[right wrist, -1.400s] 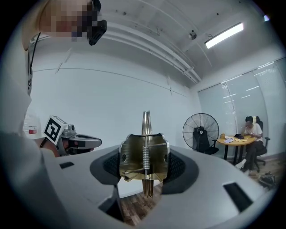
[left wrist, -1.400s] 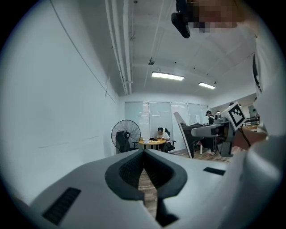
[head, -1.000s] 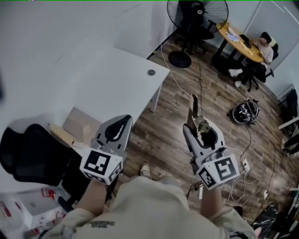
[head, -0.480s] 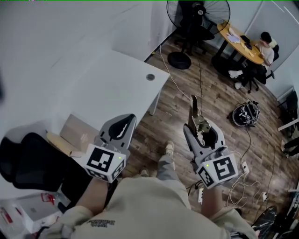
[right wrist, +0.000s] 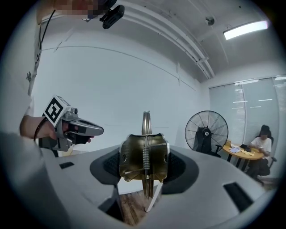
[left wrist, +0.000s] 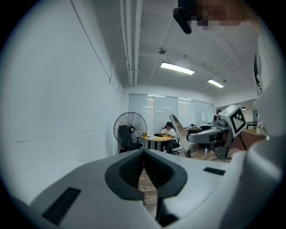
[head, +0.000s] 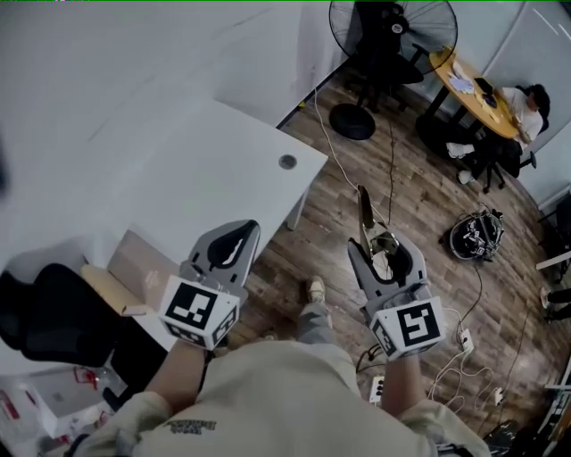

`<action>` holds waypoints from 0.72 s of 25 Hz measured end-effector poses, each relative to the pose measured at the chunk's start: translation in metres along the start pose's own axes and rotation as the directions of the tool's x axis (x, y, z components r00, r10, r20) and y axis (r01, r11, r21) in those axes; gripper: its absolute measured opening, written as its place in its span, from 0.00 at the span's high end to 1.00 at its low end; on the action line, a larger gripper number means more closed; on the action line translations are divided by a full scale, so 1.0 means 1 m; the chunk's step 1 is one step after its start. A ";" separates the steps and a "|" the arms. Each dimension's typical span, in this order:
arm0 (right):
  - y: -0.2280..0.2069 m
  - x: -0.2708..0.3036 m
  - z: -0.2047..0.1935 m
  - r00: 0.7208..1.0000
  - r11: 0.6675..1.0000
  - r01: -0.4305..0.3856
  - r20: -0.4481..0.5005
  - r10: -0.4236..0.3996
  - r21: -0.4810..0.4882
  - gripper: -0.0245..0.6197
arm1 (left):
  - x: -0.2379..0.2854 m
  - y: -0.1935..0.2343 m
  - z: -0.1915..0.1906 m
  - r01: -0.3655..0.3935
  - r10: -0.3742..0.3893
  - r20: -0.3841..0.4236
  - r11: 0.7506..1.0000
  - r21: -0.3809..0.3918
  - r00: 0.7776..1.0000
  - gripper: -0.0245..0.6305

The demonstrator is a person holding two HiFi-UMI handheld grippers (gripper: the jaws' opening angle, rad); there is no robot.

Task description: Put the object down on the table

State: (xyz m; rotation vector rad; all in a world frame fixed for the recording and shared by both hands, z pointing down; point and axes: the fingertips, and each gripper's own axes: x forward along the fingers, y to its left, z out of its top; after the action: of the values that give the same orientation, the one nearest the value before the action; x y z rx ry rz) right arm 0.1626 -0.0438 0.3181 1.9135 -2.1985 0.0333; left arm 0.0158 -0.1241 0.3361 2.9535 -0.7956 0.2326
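Both grippers have travelled forward with the person since the earlier frames, and the table now sits lower in the head view. Brown plank floor (head: 419, 214) fills the right side, matte and grained. The white table (head: 205, 170) is smooth and rectangular, with a small round grey grommet (head: 287, 162) near its right corner. A flat tan cardboard box (head: 134, 263) lies at the table's near edge. A black pedestal fan (head: 393, 22) with a round wire cage stands on the floor beyond.

The left gripper (head: 236, 232), grey plastic with ribbed black pads, hangs above the table's near edge with its jaws closed together on nothing. The right gripper (head: 382, 254) hovers over the floor, off the table's right edge, clenched on the object (right wrist: 134, 156). It is a brass-coloured metal clip with a dull, worn sheen: a squat folded body, a coiled spring down its middle and a thin blade rising beyond the jaws.
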 end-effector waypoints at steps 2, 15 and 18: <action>-0.015 0.016 -0.004 1.000 1.000 -0.019 -0.007 0.019 -0.002 0.61 | 0.016 0.007 0.001 -0.021 0.021 -0.009 1.000 -0.003 1.000 0.93; -0.116 0.141 -0.013 0.977 0.978 -0.207 -0.052 0.205 -0.036 0.61 | 0.135 0.051 0.014 -0.175 0.173 -0.079 0.984 -0.024 0.982 0.93; -0.133 0.167 -0.016 0.965 0.964 -0.258 -0.068 0.254 -0.062 0.61 | 0.157 0.058 0.015 -0.216 0.212 -0.094 0.976 -0.030 0.973 0.93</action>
State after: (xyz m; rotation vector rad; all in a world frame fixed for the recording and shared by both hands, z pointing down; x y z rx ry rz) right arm 0.2751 -0.2241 0.3471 1.5607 -2.3591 0.0544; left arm 0.1231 -0.2530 0.3496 2.7955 -1.0924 0.3548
